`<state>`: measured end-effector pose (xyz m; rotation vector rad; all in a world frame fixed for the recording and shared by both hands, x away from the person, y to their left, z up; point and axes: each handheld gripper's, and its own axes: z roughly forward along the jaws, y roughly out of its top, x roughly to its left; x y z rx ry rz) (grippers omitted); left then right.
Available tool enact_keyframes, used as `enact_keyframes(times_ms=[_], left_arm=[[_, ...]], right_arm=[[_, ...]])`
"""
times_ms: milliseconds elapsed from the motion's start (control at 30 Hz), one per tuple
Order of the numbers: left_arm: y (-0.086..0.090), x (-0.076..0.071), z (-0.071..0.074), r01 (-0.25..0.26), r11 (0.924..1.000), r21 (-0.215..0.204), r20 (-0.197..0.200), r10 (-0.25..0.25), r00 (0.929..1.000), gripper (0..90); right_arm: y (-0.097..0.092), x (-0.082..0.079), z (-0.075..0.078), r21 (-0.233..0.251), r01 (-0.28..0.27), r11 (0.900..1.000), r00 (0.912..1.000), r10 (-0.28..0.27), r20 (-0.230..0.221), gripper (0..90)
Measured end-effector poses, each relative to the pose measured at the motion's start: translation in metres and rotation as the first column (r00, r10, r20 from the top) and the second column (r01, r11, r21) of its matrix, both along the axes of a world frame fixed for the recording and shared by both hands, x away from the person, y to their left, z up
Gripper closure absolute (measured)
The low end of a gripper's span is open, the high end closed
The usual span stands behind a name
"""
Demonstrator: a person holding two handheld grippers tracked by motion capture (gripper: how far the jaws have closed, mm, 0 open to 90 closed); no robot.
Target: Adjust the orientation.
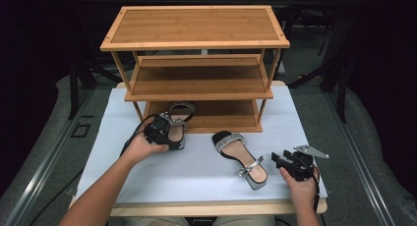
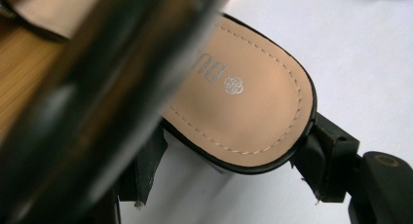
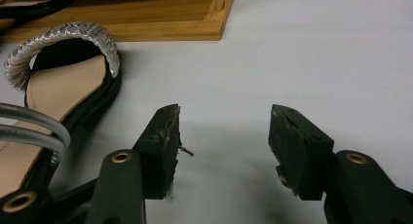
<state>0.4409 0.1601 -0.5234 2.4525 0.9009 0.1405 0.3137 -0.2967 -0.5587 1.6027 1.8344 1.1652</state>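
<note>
The left gripper [image 1: 169, 134] clamps the heel of a sandal [image 2: 243, 102] at the front edge of the shoe rack's bottom shelf [image 1: 221, 119], apparently to shelve it, while the right gripper [image 3: 221, 151], jaws apart and empty, waits near the table's front right corner beside the second sandal [image 1: 241, 157].

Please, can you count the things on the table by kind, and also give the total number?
Sandals: 2, one held by the left gripper at the rack's bottom shelf, one lying on the white table cover
Wooden shoe racks: 1
Handheld grippers: 2, the left one and the right gripper
Total: 5
</note>
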Motion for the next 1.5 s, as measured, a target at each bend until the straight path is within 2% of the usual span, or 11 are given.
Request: enact_keyframes(times_ms=[100,300,333,500,800,933,1000,1167,1333,1400,1500], left_arm=[[0.003,-0.003,0.0,-0.019,0.9996,0.021,0.009,0.018,0.9998,33.1],[0.009,-0.002,0.005,-0.031,0.999,-0.034,0.021,0.032,0.9993,34.2],[0.01,0.0,0.007,-0.026,0.9993,-0.026,0.023,0.026,0.9994,34.2],[0.006,0.007,0.006,-0.065,0.9955,-0.07,0.032,0.067,0.9972,34.5],[0.0,0.022,0.009,-0.076,0.9956,-0.055,0.042,0.079,0.996,34.6],[-0.003,0.027,0.007,-0.105,0.9914,-0.078,0.039,0.108,0.9934,34.6],[-0.004,0.029,0.005,-0.11,0.9914,-0.07,0.042,0.114,0.9926,34.6],[-0.001,0.03,0.005,-0.104,0.9917,-0.076,0.028,0.107,0.9939,34.5],[-0.001,0.024,0.006,-0.136,0.9865,-0.091,0.035,0.14,0.9896,34.5],[0.002,0.018,0.007,-0.167,0.976,-0.14,0.012,0.17,0.9853,33.8],[0.011,0.005,0.009,-0.179,0.9693,-0.169,0.007,0.182,0.9832,33.6]], right_arm=[[0.0,0.0,0.0,0.006,0.001,1.0,1.0,-0.001,0.006,44.6],[0.002,0.0,0.0,0.003,-0.003,1.0,1.0,0.003,0.003,44.6],[0.003,0.0,0.0,0.003,-0.003,1.0,1.0,0.003,0.002,44.6],[0.003,0.001,-0.001,0.007,-0.004,1.0,0.9999,0.004,0.01,44.6],[0.002,0.001,0.0,0.001,-0.005,1.0,1.0,0.005,0.0,44.7],[0.001,0.001,0.0,0.001,-0.01,1.0,0.9999,0.01,-0.004,44.6],[0.001,0.001,0.0,0.002,-0.009,1.0,0.9999,0.009,-0.004,44.6],[0.002,0.001,0.0,0.006,-0.008,0.9999,1.0,0.008,0.002,44.6],[0.002,0.001,0.0,0.004,-0.008,1.0,1.0,0.008,0.0,44.5],[0.002,0.001,-0.001,0.005,-0.006,1.0,0.9999,0.006,0.01,44.4],[0.003,0.0,0.001,-0.005,-0.015,0.9999,0.9999,0.015,-0.008,44.1]])
